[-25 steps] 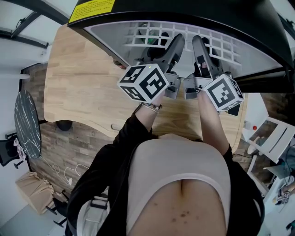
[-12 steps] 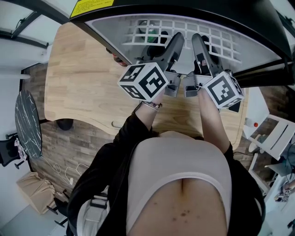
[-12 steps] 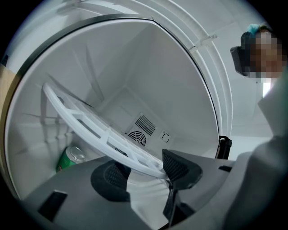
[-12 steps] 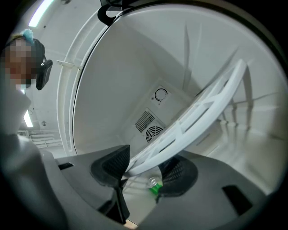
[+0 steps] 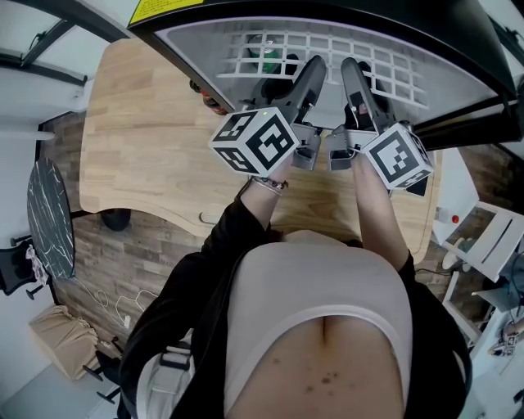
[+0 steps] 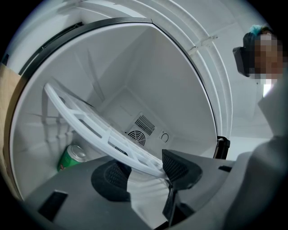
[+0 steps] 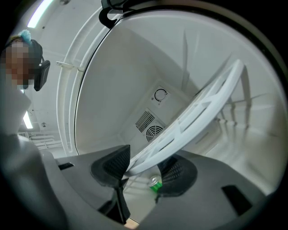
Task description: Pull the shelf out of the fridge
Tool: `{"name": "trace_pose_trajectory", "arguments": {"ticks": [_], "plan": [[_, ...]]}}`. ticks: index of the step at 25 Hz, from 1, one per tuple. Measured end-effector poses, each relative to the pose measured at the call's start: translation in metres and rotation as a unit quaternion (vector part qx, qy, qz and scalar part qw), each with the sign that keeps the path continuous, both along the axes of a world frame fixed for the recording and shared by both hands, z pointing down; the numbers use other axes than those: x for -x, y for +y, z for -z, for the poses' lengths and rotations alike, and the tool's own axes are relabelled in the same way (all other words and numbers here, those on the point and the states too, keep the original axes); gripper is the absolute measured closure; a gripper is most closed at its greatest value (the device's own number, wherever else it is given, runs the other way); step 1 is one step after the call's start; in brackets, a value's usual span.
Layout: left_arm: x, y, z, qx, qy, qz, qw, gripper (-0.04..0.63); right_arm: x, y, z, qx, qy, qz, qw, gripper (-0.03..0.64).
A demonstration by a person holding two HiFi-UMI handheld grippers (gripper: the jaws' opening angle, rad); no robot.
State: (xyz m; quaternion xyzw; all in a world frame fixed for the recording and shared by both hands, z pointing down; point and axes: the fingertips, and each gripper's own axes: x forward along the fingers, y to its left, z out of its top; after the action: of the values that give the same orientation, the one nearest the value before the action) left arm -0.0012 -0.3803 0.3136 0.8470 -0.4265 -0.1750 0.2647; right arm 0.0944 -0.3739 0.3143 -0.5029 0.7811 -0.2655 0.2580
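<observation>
The white grid shelf lies level inside the open fridge. In the head view both grippers reach into the opening side by side. My left gripper is at the shelf's front edge and my right gripper is just to its right. In the left gripper view the shelf runs slantwise into the left gripper, whose pads close on its rim. In the right gripper view the right gripper clamps the shelf's rim the same way.
A green can stands on the fridge floor under the shelf, and the green can also shows between the right jaws. The fridge sits on a wooden table. A white chair is at the right, a dark round table at the left.
The fridge opening and shelf sit slightly higher in the head view, and the green can now shows through the grid. Both grippers keep their hold at the shelf's front edge.
</observation>
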Motion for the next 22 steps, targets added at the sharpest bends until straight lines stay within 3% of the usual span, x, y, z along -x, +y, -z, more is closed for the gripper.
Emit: {"name": "trace_pose_trajectory", "arguments": {"ticks": [22], "plan": [[0.005,0.014,-0.002,0.009,0.008,0.007,0.9999,0.388,0.003,0.012,-0.001,0.004,-0.012,0.004,1.000,0.431]]}}
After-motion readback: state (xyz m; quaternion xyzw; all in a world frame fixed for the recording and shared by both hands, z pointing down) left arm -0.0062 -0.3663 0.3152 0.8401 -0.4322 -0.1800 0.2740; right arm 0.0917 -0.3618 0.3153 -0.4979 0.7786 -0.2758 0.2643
